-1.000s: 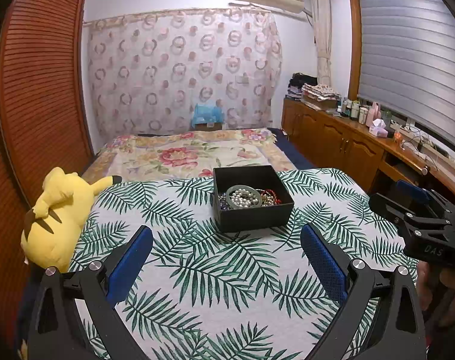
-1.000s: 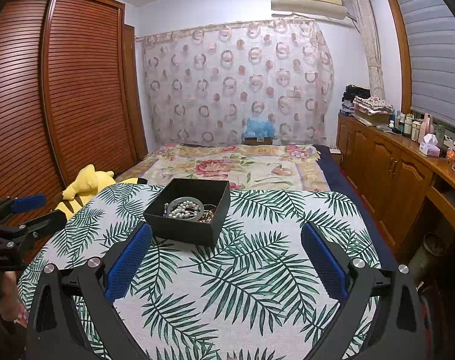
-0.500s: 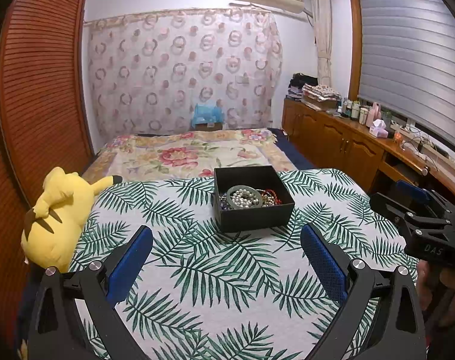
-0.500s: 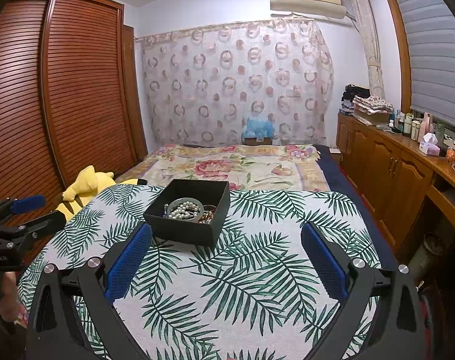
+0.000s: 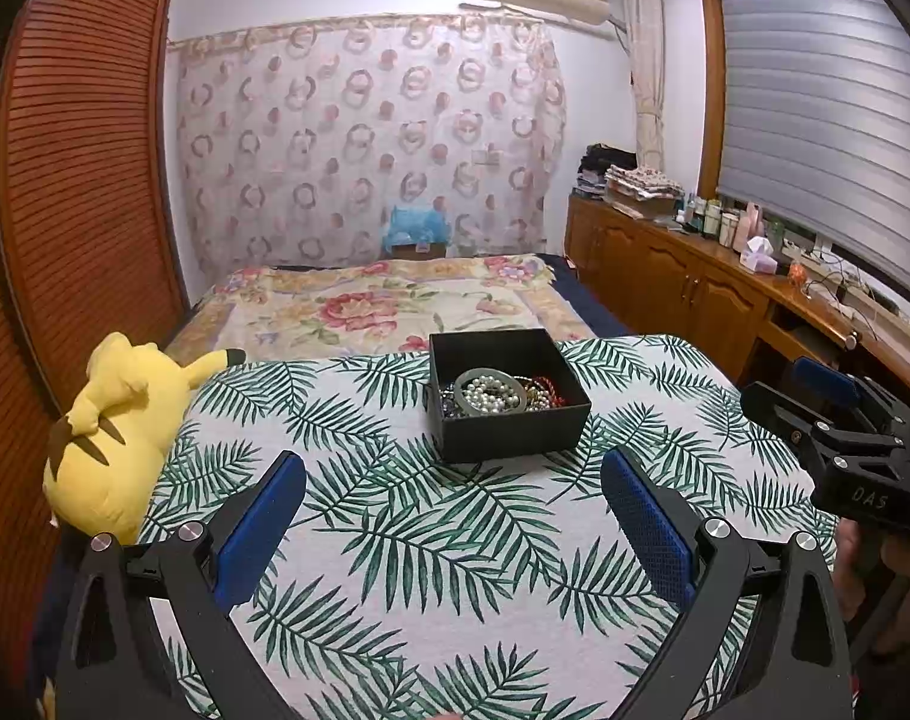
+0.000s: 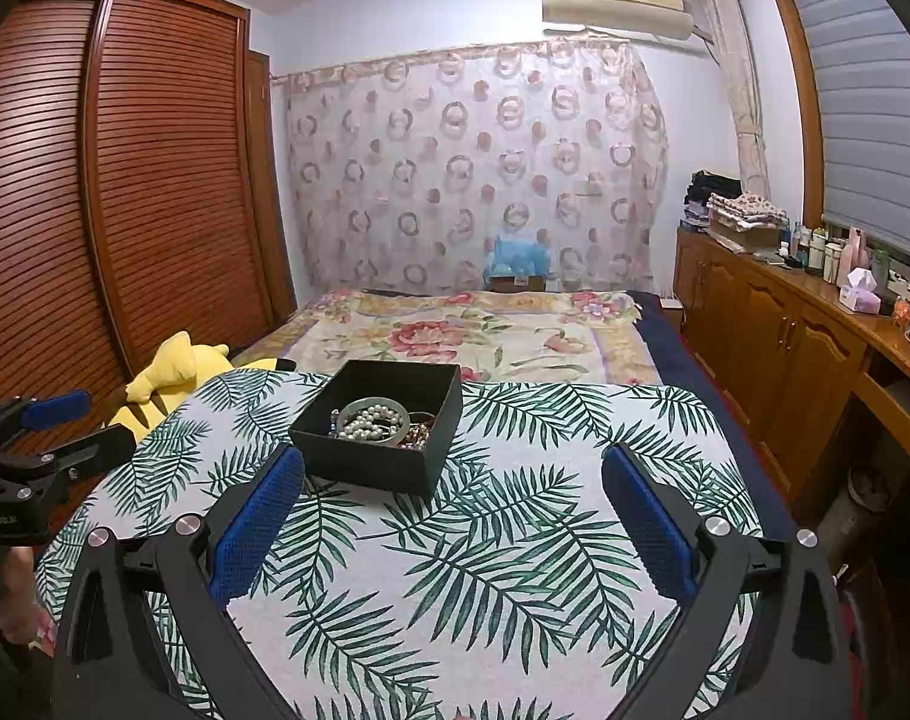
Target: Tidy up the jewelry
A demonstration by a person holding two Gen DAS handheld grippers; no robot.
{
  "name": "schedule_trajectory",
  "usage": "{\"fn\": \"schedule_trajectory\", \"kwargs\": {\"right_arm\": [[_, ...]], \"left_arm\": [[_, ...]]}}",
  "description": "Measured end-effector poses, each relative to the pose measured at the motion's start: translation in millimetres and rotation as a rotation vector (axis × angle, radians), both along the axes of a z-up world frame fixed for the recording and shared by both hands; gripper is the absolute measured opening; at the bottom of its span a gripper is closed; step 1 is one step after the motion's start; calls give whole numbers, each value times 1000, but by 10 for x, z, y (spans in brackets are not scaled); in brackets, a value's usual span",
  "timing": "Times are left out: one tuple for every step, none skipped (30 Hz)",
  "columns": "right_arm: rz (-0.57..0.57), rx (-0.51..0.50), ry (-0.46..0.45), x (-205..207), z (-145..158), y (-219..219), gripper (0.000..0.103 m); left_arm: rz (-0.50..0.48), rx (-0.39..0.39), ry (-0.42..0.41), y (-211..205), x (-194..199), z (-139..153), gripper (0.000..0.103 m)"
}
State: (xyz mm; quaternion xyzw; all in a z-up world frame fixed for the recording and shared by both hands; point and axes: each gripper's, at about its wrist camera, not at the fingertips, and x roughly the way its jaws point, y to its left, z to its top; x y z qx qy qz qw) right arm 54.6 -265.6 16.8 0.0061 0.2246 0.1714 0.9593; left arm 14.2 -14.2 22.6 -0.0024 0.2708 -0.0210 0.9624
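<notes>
**Jewelry piled in box, both grippers spread and empty**

Square black open-top box (image 5: 508,396) sits mid-bench on the palm-leaf-print cloth (image 5: 431,540), centre-far. All jewelry in view lies inside it: white pearl strand (image 5: 490,391) coiled in a grey-green bangle (image 5: 465,377), red bead string (image 5: 550,391) to the right, dark beads at the left edge. None shows on the cloth. That fits either a sorted end state or a heap awaiting sorting; can't tell which.

Left gripper (image 5: 452,495) and right gripper (image 6: 452,495): jaws spread wide, holding nothing, both near of the box, clear of it.

Handling, judged: strands light, limp, slippery, likely tangled; pinch across a few pearls, expect neighbours to drag. Bangle is rigid; take it by the rim. Box looks like light card, may slide.

Writing: "DAS" on the right gripper's body in the left view. Left gripper's label is partly cut off, unreadable.
</notes>
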Motion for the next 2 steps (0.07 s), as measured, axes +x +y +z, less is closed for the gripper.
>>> {"fn": "schedule_trajectory", "kwargs": {"right_arm": [[0, 0, 0, 0, 0, 0, 100], [0, 0, 0, -1, 1, -1, 100]], "left_arm": [[0, 1, -2, 1, -5, 1, 95], [0, 1, -2, 0, -6, 2, 95]]}}
